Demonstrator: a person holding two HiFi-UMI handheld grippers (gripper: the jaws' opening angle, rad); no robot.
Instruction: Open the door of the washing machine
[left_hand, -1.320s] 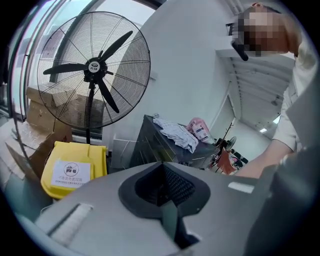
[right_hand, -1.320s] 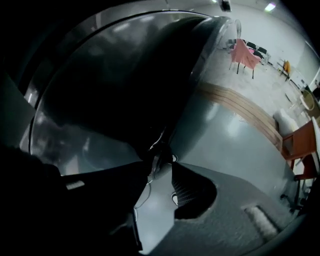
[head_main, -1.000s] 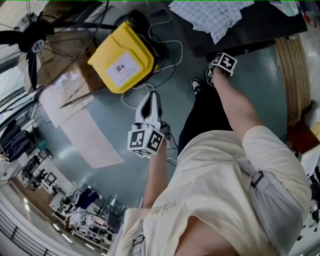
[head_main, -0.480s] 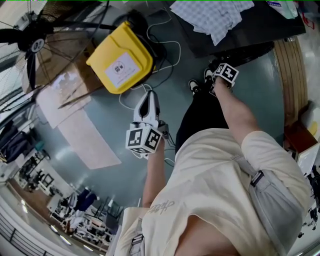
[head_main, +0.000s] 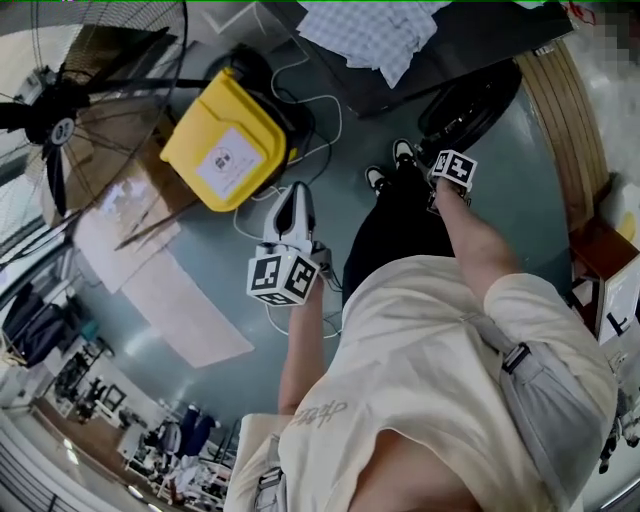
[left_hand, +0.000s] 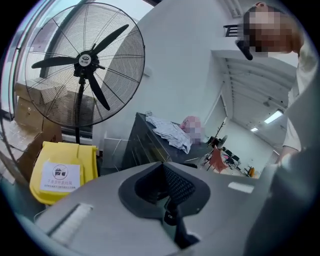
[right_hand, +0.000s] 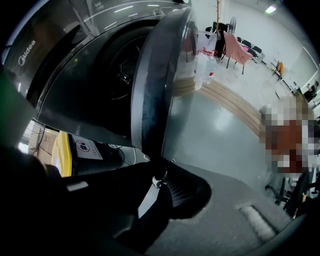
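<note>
The dark grey washing machine (right_hand: 65, 65) fills the left of the right gripper view. Its round door (right_hand: 160, 75) stands swung out from the drum opening (right_hand: 120, 65). The door's lower rim runs down between the pads of my right gripper (right_hand: 157, 177), whose jaws have just been closing and now pinch that rim. In the head view the door (head_main: 470, 95) shows as a dark disc beyond the right gripper's marker cube (head_main: 453, 168). My left gripper (head_main: 294, 195) hangs over the floor at the centre, shut and holding nothing, its pads (left_hand: 175, 187) together.
A yellow bin (head_main: 225, 145) and a big standing fan (head_main: 60, 110) are left of the machine, with white cables (head_main: 310, 95) on the floor between. Crumpled clothes (head_main: 365, 35) lie on the machine's top. A wooden platform edge (head_main: 570, 120) runs at the right.
The right gripper has drawn back toward the person, and the door has swung out with it, now showing as a dark disc. The left gripper has hardly shifted.
</note>
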